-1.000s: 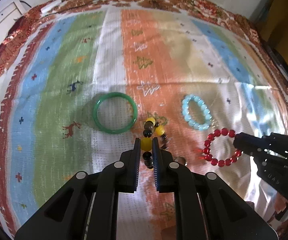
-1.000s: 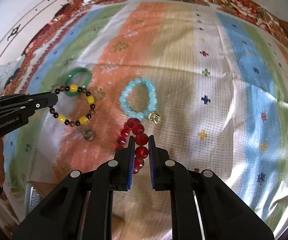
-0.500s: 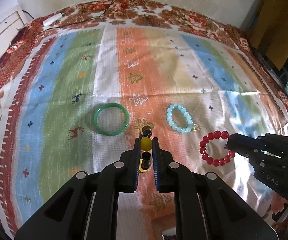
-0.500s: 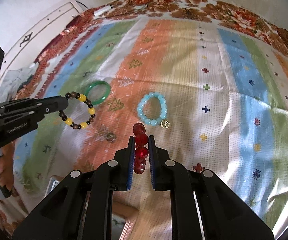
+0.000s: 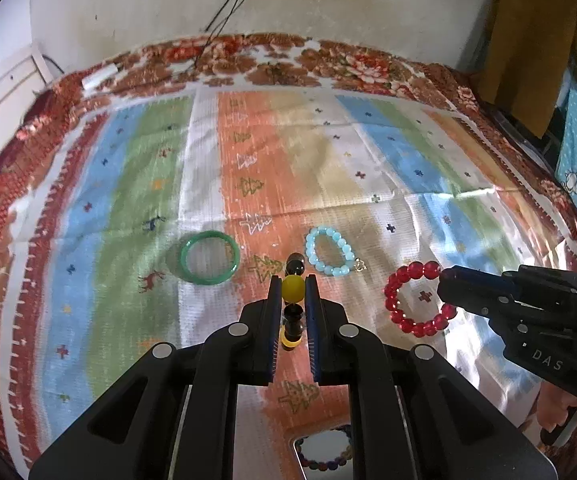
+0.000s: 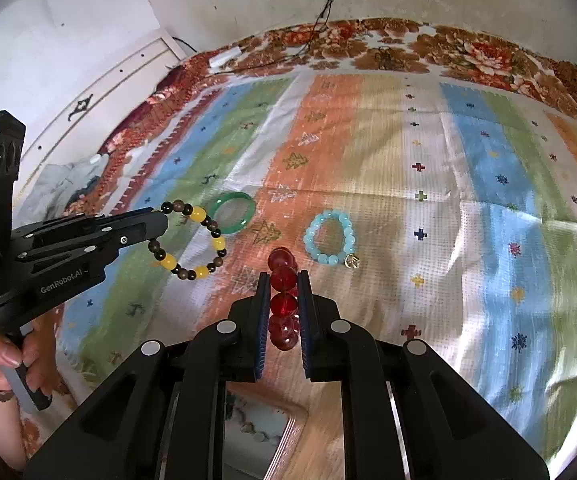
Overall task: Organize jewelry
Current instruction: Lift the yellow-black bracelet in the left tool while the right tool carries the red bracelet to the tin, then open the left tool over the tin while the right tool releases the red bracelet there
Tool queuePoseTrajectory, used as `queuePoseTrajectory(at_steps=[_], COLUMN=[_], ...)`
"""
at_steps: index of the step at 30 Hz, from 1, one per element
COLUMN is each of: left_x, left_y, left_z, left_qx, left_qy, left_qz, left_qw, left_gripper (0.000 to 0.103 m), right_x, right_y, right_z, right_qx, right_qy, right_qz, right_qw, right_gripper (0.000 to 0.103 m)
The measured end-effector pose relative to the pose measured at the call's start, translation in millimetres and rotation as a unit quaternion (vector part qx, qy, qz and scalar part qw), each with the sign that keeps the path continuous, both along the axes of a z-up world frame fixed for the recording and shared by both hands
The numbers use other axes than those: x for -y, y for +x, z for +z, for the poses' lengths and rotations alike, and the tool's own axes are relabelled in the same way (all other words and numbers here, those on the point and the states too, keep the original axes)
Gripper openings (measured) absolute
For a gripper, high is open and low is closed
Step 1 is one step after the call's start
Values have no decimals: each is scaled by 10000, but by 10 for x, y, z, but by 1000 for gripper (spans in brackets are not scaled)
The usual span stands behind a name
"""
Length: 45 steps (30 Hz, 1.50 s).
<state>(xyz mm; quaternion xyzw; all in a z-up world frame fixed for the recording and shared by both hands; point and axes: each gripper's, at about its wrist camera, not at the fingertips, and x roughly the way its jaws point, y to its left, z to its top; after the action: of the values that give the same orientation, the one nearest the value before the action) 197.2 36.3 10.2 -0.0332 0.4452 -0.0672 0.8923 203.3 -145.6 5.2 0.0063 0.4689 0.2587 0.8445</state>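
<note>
Left gripper (image 5: 292,289) — closed on the amber bracelet (image 6: 192,240), held clear of the cloth (image 5: 128,208). Right gripper (image 6: 283,285) — closed on the red bracelet (image 5: 416,298), likewise lifted. Bangle (image 5: 208,256), green, flat on the cloth, left of centre. Blue bracelet (image 5: 330,251) with small gold charm, flat on the cloth between bangle and red bracelet. Tray (image 5: 300,446) with beads at the near edge, mostly hidden.

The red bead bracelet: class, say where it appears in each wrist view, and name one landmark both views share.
Left wrist view: red bead bracelet hangs right of centre, held by the right gripper.
Right wrist view: red bead bracelet at bottom centre, edge-on in the right gripper.
Shared landmark: light blue bead bracelet on the cloth.
</note>
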Motion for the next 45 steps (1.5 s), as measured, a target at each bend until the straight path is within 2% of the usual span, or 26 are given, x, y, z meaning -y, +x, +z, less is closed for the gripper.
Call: queuePoseTrajectory(at_steps=[6,15,26,35,45], left_x=[53,100,194,298,326], left_y=[-222,-498,-843,-1154,-1317], left_z=[171,295,362,305,190], left_qx=[287,542,773,880,765], left_qy=[-99,-223,-304,-172,-133], left_qz=[-124,-201,-378,-539,-615], left_qw=[9995,9981,9958,9945,9951], left_gripper=[11,11,11,11,11], right_x=[9,26,104,91,110], right_y=[-165,-413,-701,-903,-1054], right_z=[112,243,379,286,155], right_qx=[171,447,576,454,294], right_qy=[129,314,620,574,503], right_qz=[138,239,378,588,662], right_qw=[9997,9982,9957,9956,9961], right_gripper=[14,14,14,14,14])
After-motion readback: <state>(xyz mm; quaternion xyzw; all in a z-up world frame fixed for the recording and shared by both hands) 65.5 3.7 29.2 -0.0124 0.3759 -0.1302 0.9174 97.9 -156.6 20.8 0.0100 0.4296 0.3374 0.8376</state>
